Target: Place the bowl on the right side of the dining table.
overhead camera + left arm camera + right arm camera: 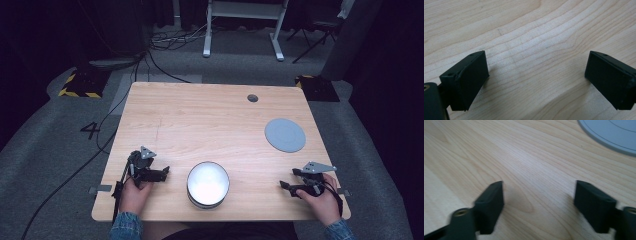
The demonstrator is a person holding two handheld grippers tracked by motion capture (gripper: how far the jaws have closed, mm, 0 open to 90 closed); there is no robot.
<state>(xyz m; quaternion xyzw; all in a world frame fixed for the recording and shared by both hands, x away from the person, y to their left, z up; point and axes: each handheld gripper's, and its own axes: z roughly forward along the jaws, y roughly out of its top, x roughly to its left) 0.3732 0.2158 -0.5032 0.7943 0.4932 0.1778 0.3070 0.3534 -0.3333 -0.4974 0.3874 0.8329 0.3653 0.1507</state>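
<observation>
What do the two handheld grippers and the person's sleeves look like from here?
Both are black. The left gripper and the right gripper each carry a grey three-cornered plate on top. A black cable trails from the left one. Their jaws end in flat, rectangular black pads, and a brass-coloured screw insert sits at a jaw base. Both sleeves are blue denim.

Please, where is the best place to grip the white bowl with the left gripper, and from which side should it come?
Probably the bowl's rim on its left side, nearest the left gripper. The bowl stands upright and open, so one finger could go inside the wall and one outside, coming down from above. The open fingers hold nothing.
</observation>
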